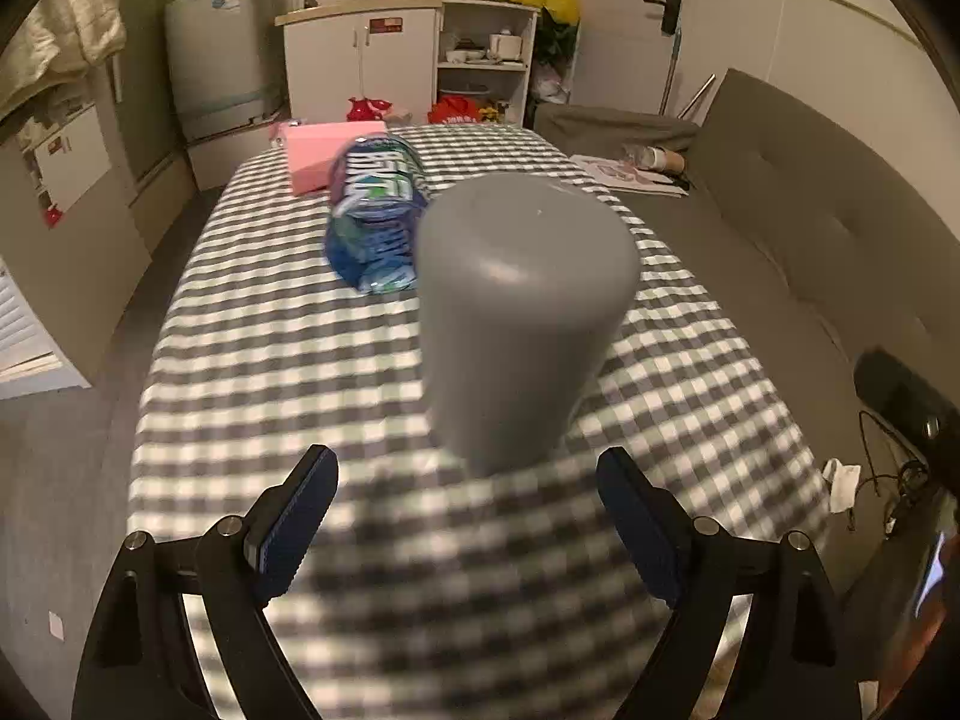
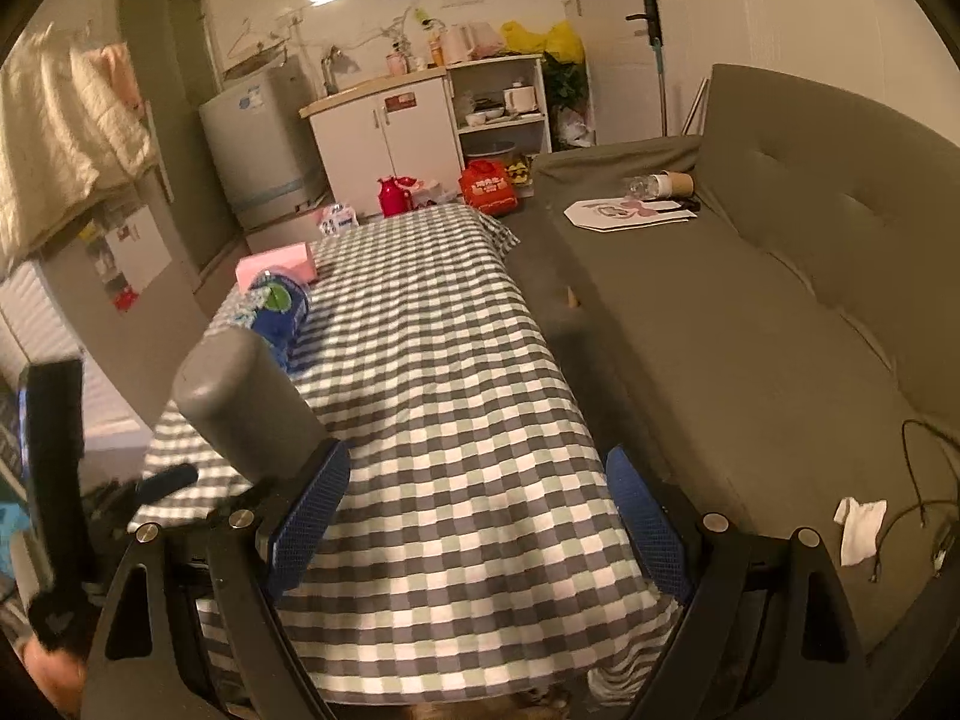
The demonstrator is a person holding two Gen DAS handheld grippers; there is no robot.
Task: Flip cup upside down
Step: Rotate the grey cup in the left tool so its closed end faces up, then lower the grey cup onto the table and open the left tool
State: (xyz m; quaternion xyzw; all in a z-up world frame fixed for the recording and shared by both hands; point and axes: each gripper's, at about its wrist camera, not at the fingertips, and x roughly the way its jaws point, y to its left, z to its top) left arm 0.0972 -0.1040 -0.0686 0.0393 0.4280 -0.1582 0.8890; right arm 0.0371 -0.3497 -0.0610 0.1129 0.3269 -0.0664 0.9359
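A grey cup stands upside down on the checkered tablecloth, its closed base facing up. My left gripper is open, its fingers apart just short of the cup's lower end, not touching it. In the right wrist view the cup stands at the left, just beyond my left finger. My right gripper is open and empty above the cloth.
A blue-labelled plastic bottle lies behind the cup, with a pink box further back. A grey sofa runs along the table's right side. Cabinets and a small fridge stand at the back.
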